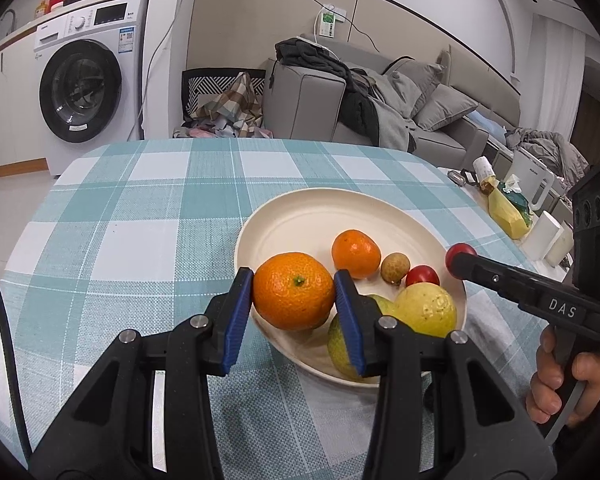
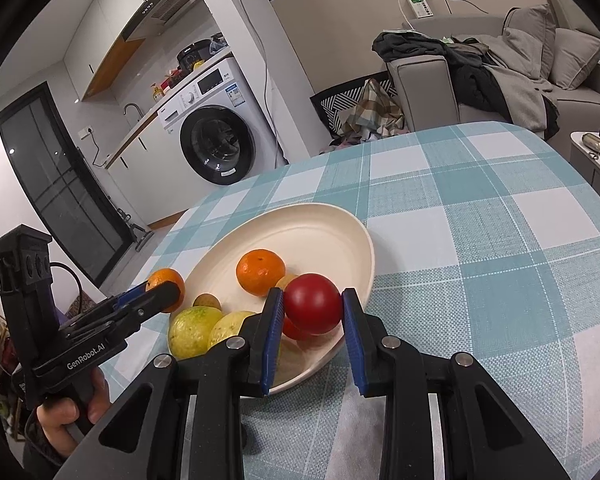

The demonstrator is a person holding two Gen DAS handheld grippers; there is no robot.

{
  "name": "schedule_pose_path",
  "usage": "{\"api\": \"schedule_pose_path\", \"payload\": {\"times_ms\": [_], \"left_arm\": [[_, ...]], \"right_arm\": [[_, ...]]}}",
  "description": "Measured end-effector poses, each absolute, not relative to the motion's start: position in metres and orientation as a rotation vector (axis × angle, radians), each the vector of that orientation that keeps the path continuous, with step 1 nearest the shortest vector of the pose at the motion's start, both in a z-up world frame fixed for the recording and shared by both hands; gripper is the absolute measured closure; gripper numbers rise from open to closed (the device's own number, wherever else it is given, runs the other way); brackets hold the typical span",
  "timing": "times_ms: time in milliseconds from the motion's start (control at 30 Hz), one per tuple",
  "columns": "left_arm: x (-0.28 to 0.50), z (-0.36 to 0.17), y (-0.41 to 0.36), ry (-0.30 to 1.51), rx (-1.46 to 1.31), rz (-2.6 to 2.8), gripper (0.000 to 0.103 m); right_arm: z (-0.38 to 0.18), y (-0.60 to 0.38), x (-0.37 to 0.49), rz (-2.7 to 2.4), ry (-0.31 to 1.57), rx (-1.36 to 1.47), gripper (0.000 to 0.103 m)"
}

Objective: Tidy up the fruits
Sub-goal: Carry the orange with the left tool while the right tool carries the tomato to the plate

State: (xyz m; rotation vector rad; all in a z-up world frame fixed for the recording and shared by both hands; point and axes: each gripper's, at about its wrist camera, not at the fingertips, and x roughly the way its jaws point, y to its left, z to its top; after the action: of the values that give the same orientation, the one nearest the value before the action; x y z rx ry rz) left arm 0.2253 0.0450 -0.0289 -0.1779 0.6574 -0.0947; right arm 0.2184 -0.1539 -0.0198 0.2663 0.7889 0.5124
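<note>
Left wrist view: left gripper (image 1: 294,296) has its jaws clamped on a large orange (image 1: 293,290), held over the near-left rim of the cream plate (image 1: 300,216) on the checked tablecloth (image 1: 140,216). On the plate lie a smaller orange (image 1: 356,253), a small brown fruit (image 1: 395,267), a red tomato (image 1: 422,276) and yellow-green fruits (image 1: 426,309). Right wrist view: right gripper (image 2: 312,320) has its jaws closed on a second red tomato (image 2: 313,309), held above the plate's near-right edge. Step in hand appears to be placement: both fruits are carried, neither visibly resting on the plate. Next move calls for lowering each into free plate space, then parting the jaws without nudging neighbouring fruit.
</note>
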Motion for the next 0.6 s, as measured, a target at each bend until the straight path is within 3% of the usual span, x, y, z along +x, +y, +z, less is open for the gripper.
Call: {"api": "schedule_pose_path", "payload": {"times_ms": [600], "left_arm": [[0.239,-0.032,0.039,0.68,-0.171,-0.116,0.065]], "right_arm": [[-0.025,-0.144,0.231,0.528,0.821,0.267,0.073]]}}
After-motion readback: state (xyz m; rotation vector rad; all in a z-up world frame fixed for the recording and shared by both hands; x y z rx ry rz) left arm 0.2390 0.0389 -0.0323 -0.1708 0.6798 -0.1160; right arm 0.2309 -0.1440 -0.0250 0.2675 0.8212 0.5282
